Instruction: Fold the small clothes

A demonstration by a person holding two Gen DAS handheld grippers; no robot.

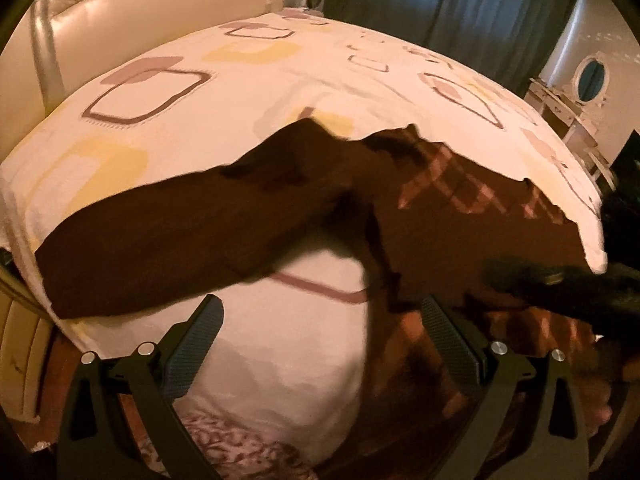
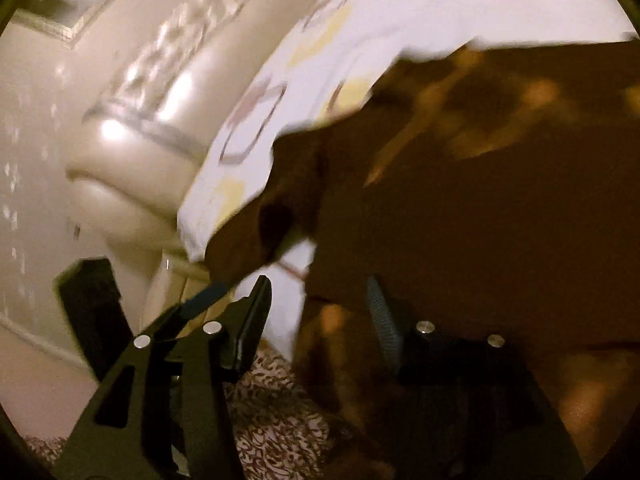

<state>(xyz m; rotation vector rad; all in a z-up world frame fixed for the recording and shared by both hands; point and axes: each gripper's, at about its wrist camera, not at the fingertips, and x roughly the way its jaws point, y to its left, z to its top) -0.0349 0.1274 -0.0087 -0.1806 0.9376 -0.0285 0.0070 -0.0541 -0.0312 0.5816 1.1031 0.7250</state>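
Note:
A dark brown garment (image 1: 192,232) with a pink checked band (image 1: 472,188) lies spread over the near edge of the bed (image 1: 248,80), one sleeve reaching left. My left gripper (image 1: 320,320) is open just above the bed edge, its right finger (image 1: 448,332) against the garment's hanging fabric. In the right wrist view the same garment (image 2: 480,208) fills the right half, blurred. My right gripper (image 2: 320,292) is open, and the cloth hangs over its right finger (image 2: 384,320). The right gripper also shows as a dark blurred shape in the left wrist view (image 1: 560,284).
The bed has a white cover with brown and yellow square shapes. A cream padded headboard (image 1: 140,12) stands at the left. Dark curtains (image 1: 440,4) and a white dresser with an oval mirror (image 1: 588,76) are at the back right. A patterned rug (image 2: 272,420) lies below.

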